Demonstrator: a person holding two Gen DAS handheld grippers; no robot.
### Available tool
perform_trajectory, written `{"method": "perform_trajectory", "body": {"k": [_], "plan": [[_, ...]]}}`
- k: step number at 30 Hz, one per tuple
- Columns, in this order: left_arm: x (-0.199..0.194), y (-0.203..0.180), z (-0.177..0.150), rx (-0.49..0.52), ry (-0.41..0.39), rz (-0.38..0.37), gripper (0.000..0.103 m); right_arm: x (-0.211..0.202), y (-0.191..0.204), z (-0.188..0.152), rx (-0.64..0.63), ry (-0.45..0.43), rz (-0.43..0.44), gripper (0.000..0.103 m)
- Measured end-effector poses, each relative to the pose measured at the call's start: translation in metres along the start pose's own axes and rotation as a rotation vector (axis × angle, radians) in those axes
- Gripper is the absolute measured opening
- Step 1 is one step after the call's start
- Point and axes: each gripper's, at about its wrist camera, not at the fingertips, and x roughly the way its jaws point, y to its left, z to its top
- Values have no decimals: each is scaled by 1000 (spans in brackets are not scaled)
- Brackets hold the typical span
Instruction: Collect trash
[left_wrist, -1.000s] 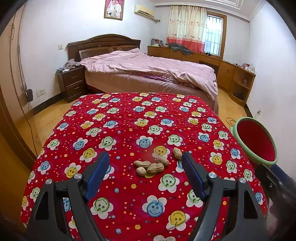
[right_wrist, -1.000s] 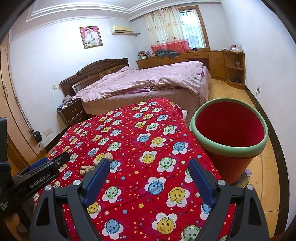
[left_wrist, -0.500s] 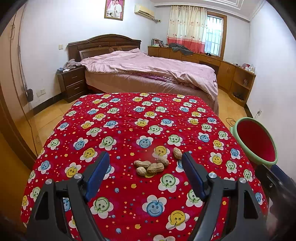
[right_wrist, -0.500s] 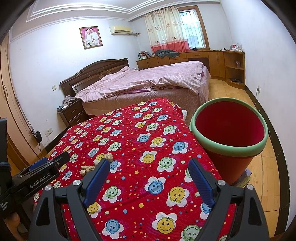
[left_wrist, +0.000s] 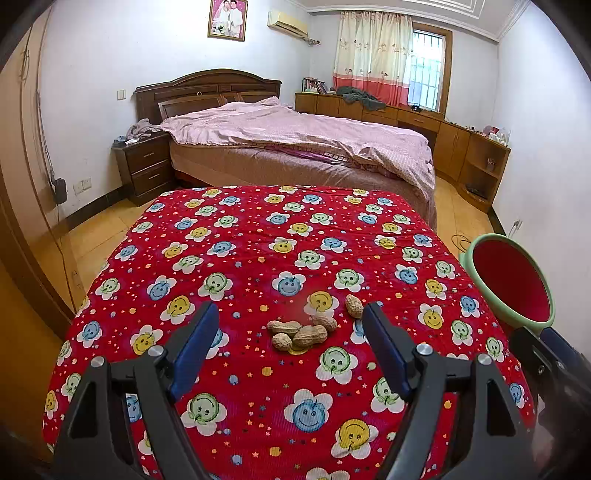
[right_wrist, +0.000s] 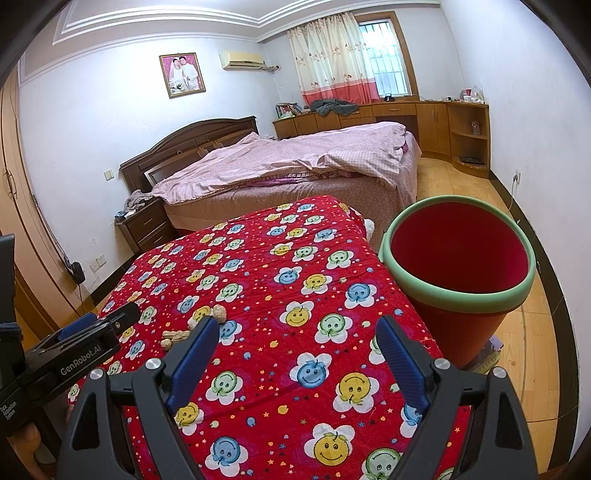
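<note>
The right gripper (right_wrist: 295, 334) hangs with jaws wide apart over the red tablecloth (right_wrist: 266, 280); left of it lie peanuts (right_wrist: 192, 330) (partly hidden), right stands the bin (right_wrist: 458, 291).

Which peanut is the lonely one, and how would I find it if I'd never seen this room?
Start at the red cloth with smiley flowers that covers the table in front of the pink bed. Near its front edge lies a small pile of tan peanut shells. The lonely peanut lies just right of the pile, toward the red bin with the green rim, apart and touching none.
</note>
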Motion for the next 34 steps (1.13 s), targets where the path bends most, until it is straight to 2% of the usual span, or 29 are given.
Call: {"method": "perform_trajectory", "body": {"k": [34], "plan": [[-3,1,0,0,-2,-1,80,0,1,-1,0,-2,1,89]]}}
